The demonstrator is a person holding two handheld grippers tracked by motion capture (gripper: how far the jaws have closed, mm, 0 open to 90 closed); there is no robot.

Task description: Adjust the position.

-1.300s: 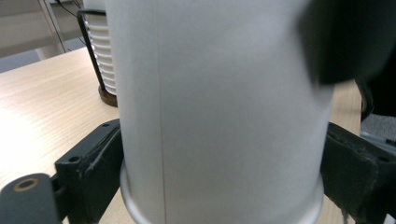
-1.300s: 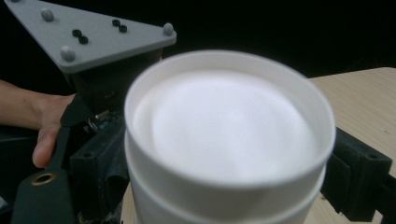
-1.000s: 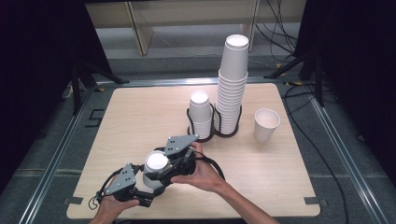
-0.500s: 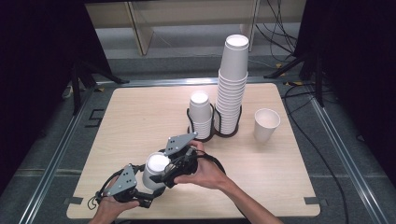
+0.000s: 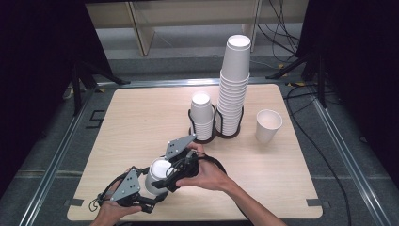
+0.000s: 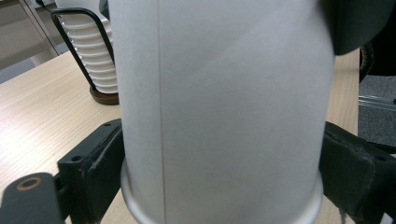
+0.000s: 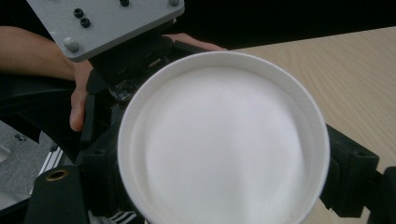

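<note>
A white paper cup (image 5: 157, 173) is held just above the front left of the wooden table (image 5: 141, 122), gripped from both sides. My left gripper (image 5: 151, 187) is shut on it from the front left; in the left gripper view its black jaws press the cup (image 6: 224, 107) close to the rolled rim. My right gripper (image 5: 170, 175) comes in from the right, and its jaws flank the cup's round end (image 7: 224, 149). The seam on the cup wall faces the left camera.
A black wire holder (image 5: 215, 128) at mid-table carries a short stack of inverted cups (image 5: 202, 117) and a tall stack (image 5: 233, 84). A single upright cup (image 5: 268, 125) stands to their right. The table's front edge lies just below my hands.
The cup and both grippers have drifted slightly toward the front edge. Both grips stay as they were.
</note>
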